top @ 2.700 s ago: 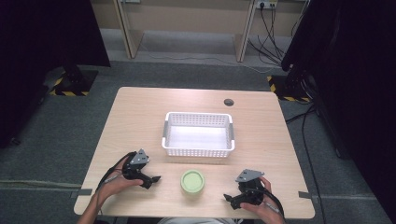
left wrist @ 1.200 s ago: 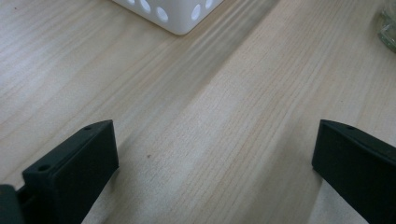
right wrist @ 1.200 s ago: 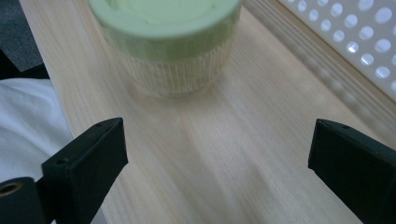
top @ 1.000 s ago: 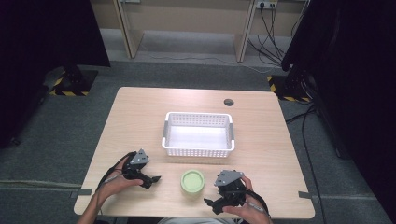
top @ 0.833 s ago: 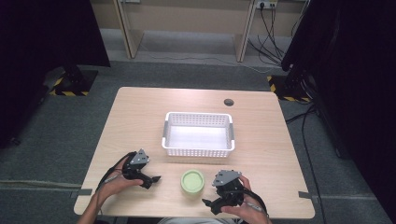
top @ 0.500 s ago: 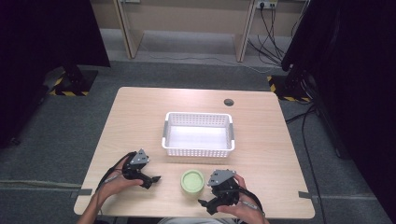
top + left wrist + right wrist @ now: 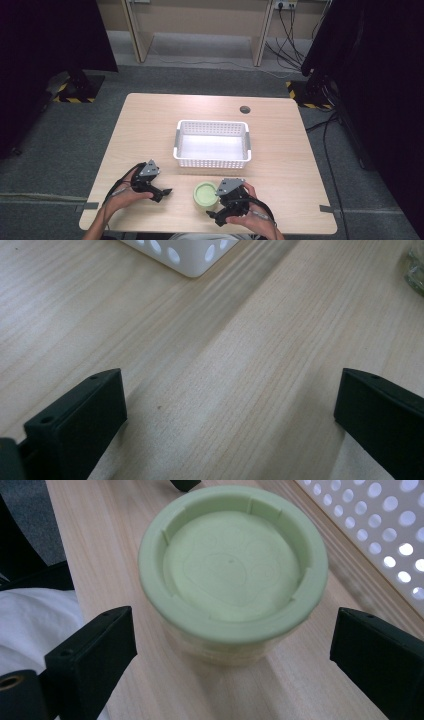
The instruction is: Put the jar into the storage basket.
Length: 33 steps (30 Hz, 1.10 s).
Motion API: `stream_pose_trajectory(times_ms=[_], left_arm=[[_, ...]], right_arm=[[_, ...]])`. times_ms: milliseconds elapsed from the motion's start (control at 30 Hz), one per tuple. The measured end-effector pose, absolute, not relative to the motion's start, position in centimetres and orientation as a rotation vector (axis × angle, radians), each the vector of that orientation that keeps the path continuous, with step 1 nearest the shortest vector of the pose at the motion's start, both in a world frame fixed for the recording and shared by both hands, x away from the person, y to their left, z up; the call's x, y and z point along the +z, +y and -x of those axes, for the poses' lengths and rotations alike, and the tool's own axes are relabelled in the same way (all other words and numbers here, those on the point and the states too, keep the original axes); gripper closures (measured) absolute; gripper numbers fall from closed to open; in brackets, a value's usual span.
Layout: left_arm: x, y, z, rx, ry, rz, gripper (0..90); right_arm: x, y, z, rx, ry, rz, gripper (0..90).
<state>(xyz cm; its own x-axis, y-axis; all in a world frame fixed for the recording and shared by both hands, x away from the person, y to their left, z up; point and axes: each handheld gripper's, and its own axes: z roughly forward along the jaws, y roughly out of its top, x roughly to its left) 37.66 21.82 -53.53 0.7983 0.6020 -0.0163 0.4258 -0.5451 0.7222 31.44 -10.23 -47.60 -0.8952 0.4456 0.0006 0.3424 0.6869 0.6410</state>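
green lidded cup (image 7: 233, 575) stands upright on the table (image 7: 280, 150) near the front edge, just in front of the white perforated basket (image 7: 212, 143), apart from it. its placement leaves both flanks free, which suits a side-on pinch.

right gripper (image 7: 235, 650): jaws spread wide, one on each side of the cup's lower wall, neither touching; cup sits centred in the gap. judged step: lining up to close on the cup, likely for transfer into the basket, which looks empty.

right hand (image 7: 250, 212) comes in from the near edge, gripper angled toward the cup from its right-front, tilted down so its camera looks onto the lid.

left gripper (image 7: 225, 425): jaws apart, nothing between them but bare wood, a corner of the basket ahead. left hand (image 7: 125, 192) is low over the table left of the cup, well apart from it, idle.
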Motion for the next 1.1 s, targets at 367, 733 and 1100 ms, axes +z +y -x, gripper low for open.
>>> stream_pose_trajectory(times_ms=[367,733,1100], left_arm=[[-53.5,21.8,-37.7,0.301,0.755,-2.230,0.0],[-53.5,21.8,-37.7,0.301,0.755,-2.230,0.0],[-53.5,21.8,-37.7,0.301,0.755,-2.230,0.0]], right_arm=[[-47.8,-8.8,-32.2,0.976,2.763,-0.621,4.9],[-48.1,-7.8,-32.8,0.956,2.778,-0.628,6.8],[-48.3,-7.5,-33.0,0.947,2.793,-0.638,10.9]])
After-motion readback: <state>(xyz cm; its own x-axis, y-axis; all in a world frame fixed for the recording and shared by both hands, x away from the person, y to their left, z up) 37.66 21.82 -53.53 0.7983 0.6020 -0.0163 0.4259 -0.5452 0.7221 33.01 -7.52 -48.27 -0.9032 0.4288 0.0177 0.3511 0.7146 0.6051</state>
